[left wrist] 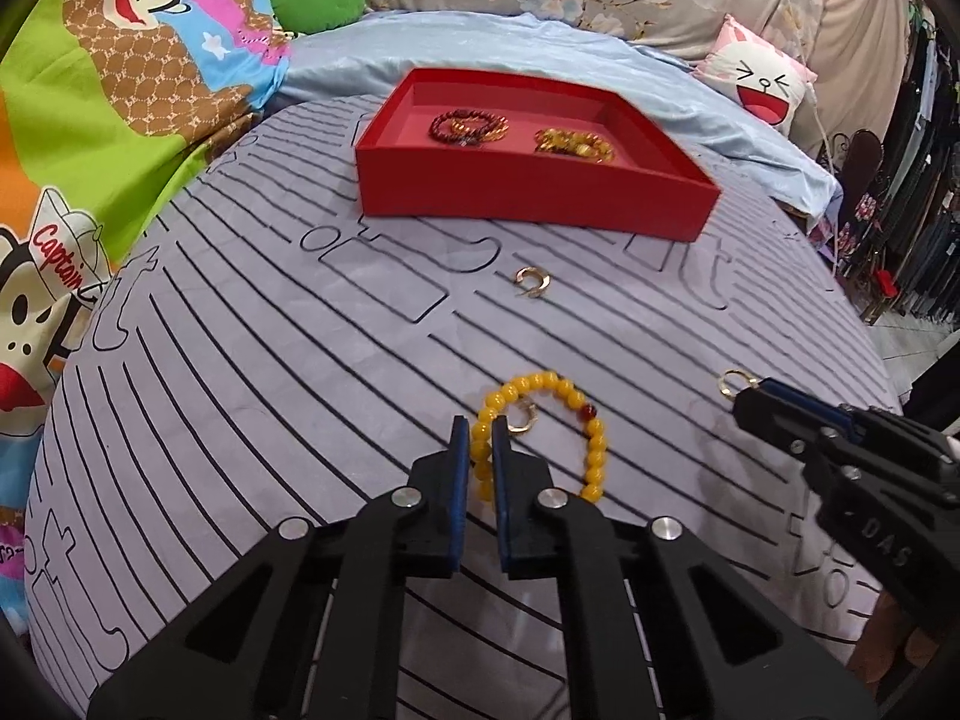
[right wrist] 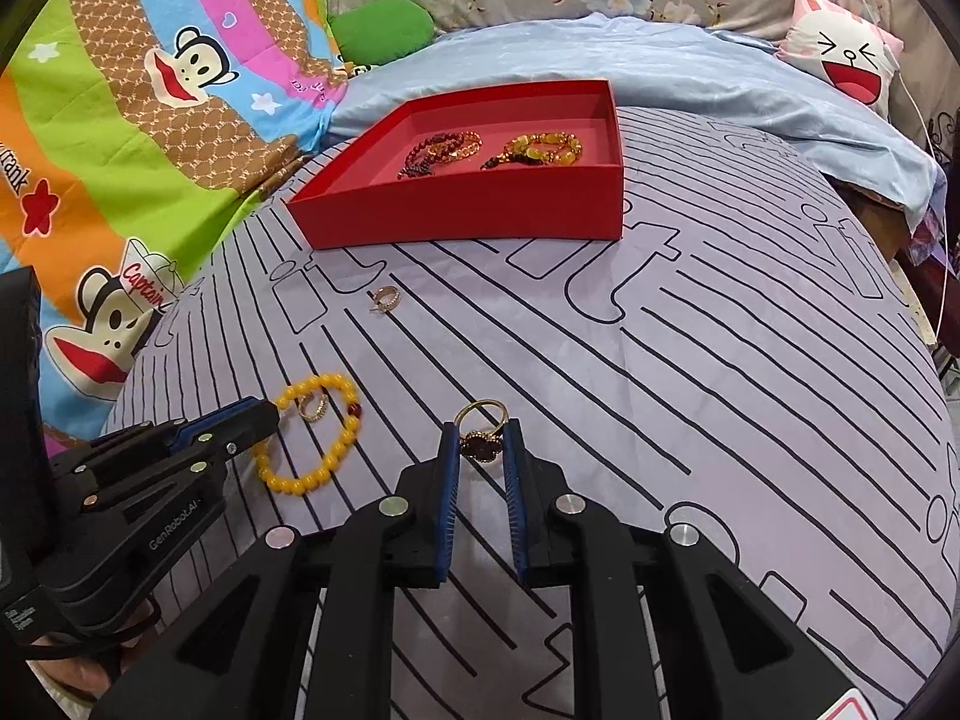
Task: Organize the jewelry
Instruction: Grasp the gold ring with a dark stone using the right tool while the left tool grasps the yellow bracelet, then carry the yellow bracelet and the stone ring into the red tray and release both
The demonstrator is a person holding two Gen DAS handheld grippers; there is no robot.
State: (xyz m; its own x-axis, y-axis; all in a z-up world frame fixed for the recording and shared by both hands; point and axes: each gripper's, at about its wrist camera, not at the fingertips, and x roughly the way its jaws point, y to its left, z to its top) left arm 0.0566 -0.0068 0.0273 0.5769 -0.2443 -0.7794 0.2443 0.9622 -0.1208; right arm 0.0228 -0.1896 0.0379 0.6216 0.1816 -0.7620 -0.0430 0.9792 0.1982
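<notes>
A yellow bead bracelet [left wrist: 591, 444] lies on the grey striped cloth, with a small gold hoop earring [left wrist: 521, 420] inside its loop. My left gripper [left wrist: 479, 427] has its jaws closed around the bracelet's left side; it also shows in the right wrist view [right wrist: 264, 414]. A gold ring with a dark red charm [right wrist: 480, 443] sits between the fingers of my right gripper [right wrist: 480, 435], which touch it on both sides. Another gold hoop earring [left wrist: 532, 283] lies alone nearer the red tray [left wrist: 528, 192], which holds a dark red bracelet [left wrist: 468, 127] and an amber bracelet [left wrist: 573, 145].
The grey striped cloth [right wrist: 690, 396] covers a rounded bed surface. A blue sheet [right wrist: 660, 66] lies behind the tray, a cartoon monkey blanket [left wrist: 90, 120] at the left, a cat pillow [right wrist: 840, 54] at the back right. The bed drops off at the right.
</notes>
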